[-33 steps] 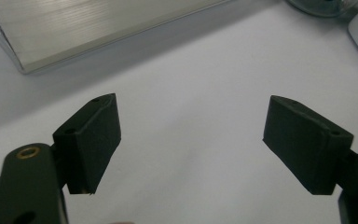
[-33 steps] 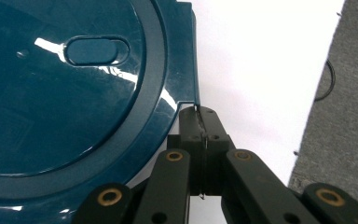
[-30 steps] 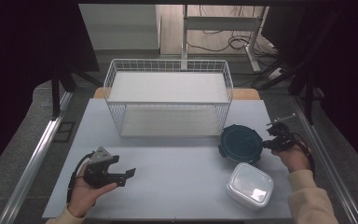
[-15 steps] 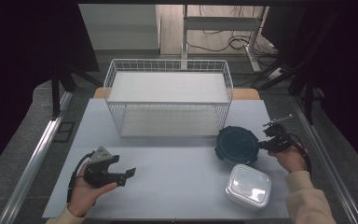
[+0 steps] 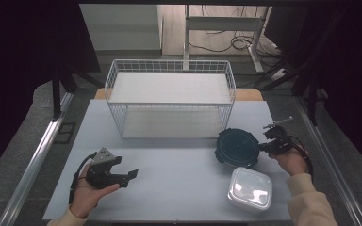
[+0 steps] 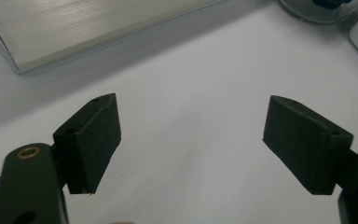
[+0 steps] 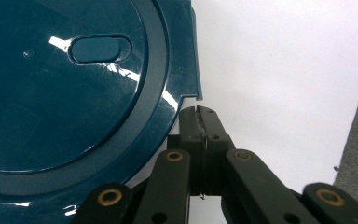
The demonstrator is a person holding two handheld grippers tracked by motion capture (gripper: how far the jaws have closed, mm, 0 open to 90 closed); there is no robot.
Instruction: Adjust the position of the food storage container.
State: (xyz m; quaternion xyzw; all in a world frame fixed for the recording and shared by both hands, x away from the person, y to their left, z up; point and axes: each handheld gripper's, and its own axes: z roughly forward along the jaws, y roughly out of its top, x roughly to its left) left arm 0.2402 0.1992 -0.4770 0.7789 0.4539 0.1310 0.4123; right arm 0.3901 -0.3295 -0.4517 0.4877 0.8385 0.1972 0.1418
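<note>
Here, at the worktop:
Right gripper: the right gripper (image 5: 266, 147) has its jaws pinched together at the edge of the round teal lid (image 5: 238, 147); in the right gripper view the gripper (image 7: 199, 112) sits just under the lid's small tab (image 7: 189, 88), and whether that edge is caught between the jaws cannot be told.
Teal lid: lies on the right of the worktop (image 5: 179, 174), just in front of the white wire basket (image 5: 169, 101) and touching the white square container (image 5: 250, 188) nearer the person; the rim hold looks meant for lifting or dragging it.
Left gripper: the left gripper (image 5: 131, 174) is released, jaws wide apart over bare worktop (image 6: 191, 116), resting in the left hand (image 5: 87, 193), apparently waiting.
Basket: stands behind everything with nothing in it, a likely destination.
</note>
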